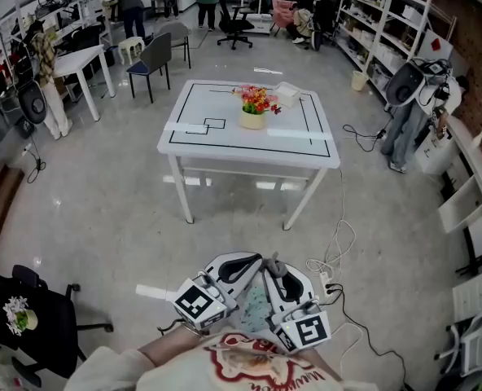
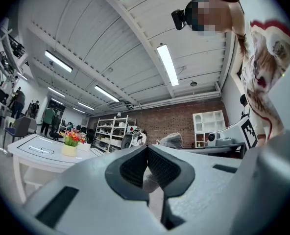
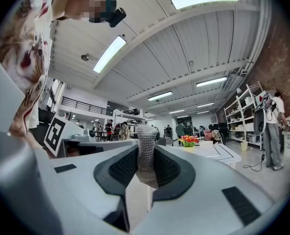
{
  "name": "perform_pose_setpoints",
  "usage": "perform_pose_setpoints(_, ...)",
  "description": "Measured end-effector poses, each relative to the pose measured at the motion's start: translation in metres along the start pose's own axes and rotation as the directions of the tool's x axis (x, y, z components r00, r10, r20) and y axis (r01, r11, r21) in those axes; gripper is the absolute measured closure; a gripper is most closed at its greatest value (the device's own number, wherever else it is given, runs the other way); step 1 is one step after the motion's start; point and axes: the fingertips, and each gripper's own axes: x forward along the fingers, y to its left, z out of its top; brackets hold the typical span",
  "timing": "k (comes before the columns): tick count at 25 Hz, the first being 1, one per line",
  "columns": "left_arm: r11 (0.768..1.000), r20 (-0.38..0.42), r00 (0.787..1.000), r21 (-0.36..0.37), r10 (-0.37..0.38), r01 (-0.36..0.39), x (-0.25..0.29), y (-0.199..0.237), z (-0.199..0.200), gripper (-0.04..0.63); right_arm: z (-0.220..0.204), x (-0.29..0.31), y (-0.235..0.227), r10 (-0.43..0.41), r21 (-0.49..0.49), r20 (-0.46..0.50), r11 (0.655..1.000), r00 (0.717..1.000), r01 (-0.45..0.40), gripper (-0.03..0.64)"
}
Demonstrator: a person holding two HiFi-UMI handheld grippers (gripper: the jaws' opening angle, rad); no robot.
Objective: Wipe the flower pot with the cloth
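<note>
Closest in, two grippers are held low against the person's printed shirt (image 1: 253, 366), side by side and roughly level, tips angled in toward each other and marker cubes turned outward. The left gripper (image 2: 147, 153) has its jaws closed together with nothing between the dark ribbed pads. The right gripper (image 3: 146, 156) is clamped on one grey knitted cloth (image 3: 145, 133), which stands up from between its pads as a narrow strip with a short end hanging below. In the head view the cloth pokes up just where the two grippers' tips come together.

A power strip (image 1: 326, 279) and loose cables lie on the glossy grey floor (image 1: 102, 210) just right of the grippers. A black office chair (image 1: 37, 316) stands at the lower left.

Well apart from the grippers, across open floor, stands one white table (image 1: 225, 141) marked with black lines. On it sits one pale flower pot (image 1: 254, 120) with red and yellow flowers (image 1: 256, 98), towards the far side of the top. One small white container (image 1: 288, 94) sits just behind and to the right of the pot; what it is cannot be told.

Farther back are white shelving (image 1: 387, 23) along a brick wall on the right, more chairs and desks, and several people at the room's end.
</note>
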Motion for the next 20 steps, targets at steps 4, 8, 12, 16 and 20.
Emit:
perform_pose_setpoints(4,1.000,-0.003,1.000,0.018,0.019,-0.019,0.015,0.019,0.002,0.591,0.002,0.018,-0.022,0.002,0.009,0.015,1.000,1.000,-0.002,0.543)
perform_pose_setpoints(8,0.999,0.004,0.999,0.032,0.041,-0.041,0.038,0.046,0.002,0.591,0.002,0.044,-0.043,0.032,0.008,0.025,0.999,0.999,-0.032,0.543)
perform_pose_setpoints(12,0.998,-0.006,0.999,0.034,0.047,-0.047,0.072,0.079,0.001,0.591,0.003,0.079,-0.073,0.060,-0.004,0.025,0.998,0.998,-0.060,0.543)
perform_pose_setpoints(16,0.997,0.005,0.998,0.043,0.061,-0.061,0.107,0.113,0.010,0.591,0.015,0.116,-0.112,0.070,-0.003,0.041,0.998,0.997,-0.070,0.543)
perform_pose_setpoints(20,0.995,0.020,0.996,0.049,0.085,-0.086,0.136,0.144,0.018,0.591,0.020,0.146,-0.145,0.082,-0.003,0.045,0.997,0.996,-0.082,0.543)
